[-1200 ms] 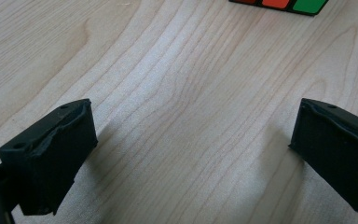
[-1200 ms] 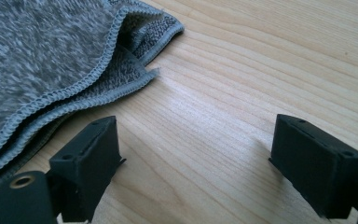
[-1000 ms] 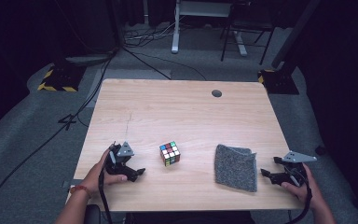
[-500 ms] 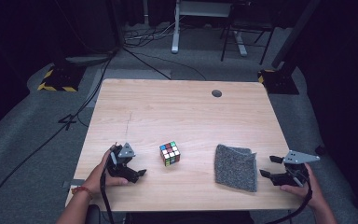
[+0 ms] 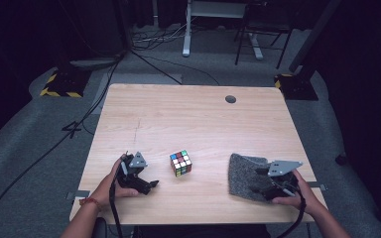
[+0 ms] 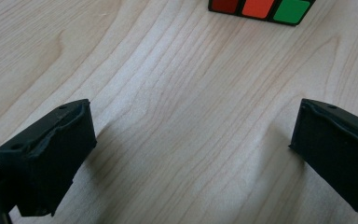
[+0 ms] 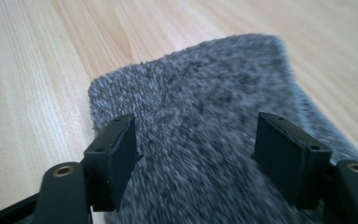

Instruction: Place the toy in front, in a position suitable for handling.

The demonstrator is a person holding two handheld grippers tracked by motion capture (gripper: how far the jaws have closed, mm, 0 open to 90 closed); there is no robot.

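Right gripper [image 5: 259,184] first: we are seeing it over the near right part of the grey cloth [image 5: 246,176], jaws spread wide on either side of the fuzzy surface in the right gripper view [image 7: 193,158]. Those jaws have just been closing a little, with the cloth [image 7: 200,107] lying between and below them, and no pad is pressing on it yet. We are not able to tell whether the jaw tips are touching the pile. A hand [image 5: 290,191] is gripping the tool from the near right edge of the table [image 5: 188,114].

We are placing the cloth on the right side of the tabletop, near the front edge, lying flat with its far corner rounded. It is sitting well apart from the puzzle cube [image 5: 180,163], which is resting near the middle front of the table.

Left gripper [image 5: 149,186] is lying low at the front left, held by the other hand [image 5: 114,178], jaws spread with bare wood between them in the left gripper view [image 6: 191,154]. We are seeing the cube's [image 6: 261,9] red, orange and green stickers just ahead of it, not touched.

A dark round grommet [image 5: 230,99] is sitting in the far right of the tabletop.
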